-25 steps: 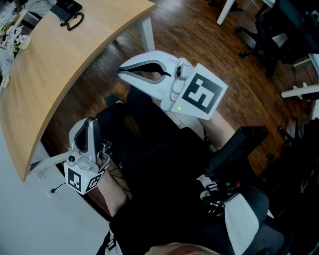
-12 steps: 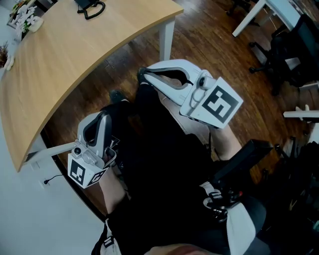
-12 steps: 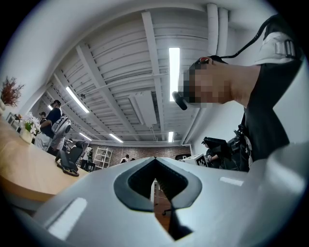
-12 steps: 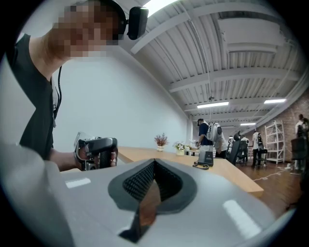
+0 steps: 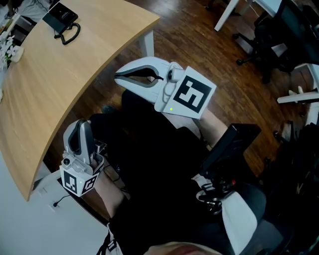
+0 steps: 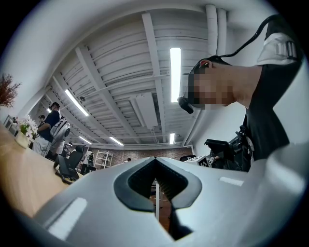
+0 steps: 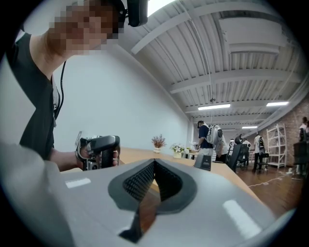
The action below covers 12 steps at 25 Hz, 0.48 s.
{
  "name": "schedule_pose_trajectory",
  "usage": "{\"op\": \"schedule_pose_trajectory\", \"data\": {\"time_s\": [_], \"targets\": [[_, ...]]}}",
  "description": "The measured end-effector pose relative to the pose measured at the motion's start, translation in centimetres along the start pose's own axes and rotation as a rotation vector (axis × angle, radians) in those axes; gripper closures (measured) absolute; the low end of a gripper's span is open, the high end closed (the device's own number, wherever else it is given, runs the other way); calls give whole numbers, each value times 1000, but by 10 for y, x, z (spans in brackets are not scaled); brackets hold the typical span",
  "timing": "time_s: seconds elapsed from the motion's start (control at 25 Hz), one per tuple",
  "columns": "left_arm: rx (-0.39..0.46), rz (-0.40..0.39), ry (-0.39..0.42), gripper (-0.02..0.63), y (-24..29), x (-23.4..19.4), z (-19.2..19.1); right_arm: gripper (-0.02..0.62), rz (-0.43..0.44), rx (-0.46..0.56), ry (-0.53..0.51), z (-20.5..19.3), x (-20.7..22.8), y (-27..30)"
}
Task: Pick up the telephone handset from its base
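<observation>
While the telephone (image 5: 61, 15) sits far away at the far end of the tabletop (image 5: 60, 74), our left gripper (image 5: 81, 125) and right gripper (image 5: 119, 78) hang over our lap, fingers together on both, holding nothing. We think reaching comes first: next we must get close and open one gripper's fingers.

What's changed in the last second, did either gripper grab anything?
Nothing taken or released. Only the head view swayed sideways and back. Left gripper and right gripper stay shut and empty over the lap; the telephone sits untouched at the far end of the desk.
</observation>
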<state>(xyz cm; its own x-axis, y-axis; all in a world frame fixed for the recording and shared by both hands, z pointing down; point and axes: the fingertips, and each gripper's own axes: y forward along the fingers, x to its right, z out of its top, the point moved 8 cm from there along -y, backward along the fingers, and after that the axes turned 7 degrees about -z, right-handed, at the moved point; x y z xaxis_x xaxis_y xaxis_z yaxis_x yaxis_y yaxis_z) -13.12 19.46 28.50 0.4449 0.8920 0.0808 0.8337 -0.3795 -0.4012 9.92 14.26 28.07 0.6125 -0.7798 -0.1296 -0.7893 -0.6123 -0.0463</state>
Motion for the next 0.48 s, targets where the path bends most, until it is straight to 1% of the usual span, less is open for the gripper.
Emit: {"op": "schedule_pose_trajectory", "data": {"time_s": [0.24,0.4,0.48], "targets": [[1,19,0,603,16,-26,-6,592,17,0,11,-5,29,19],[-7,30,10,603,24,-34,-9,592,42,14,9,-7,42,30],[-12,33,13,603,25,-39,-11,592,36,17,14,-8,48,35]]}}
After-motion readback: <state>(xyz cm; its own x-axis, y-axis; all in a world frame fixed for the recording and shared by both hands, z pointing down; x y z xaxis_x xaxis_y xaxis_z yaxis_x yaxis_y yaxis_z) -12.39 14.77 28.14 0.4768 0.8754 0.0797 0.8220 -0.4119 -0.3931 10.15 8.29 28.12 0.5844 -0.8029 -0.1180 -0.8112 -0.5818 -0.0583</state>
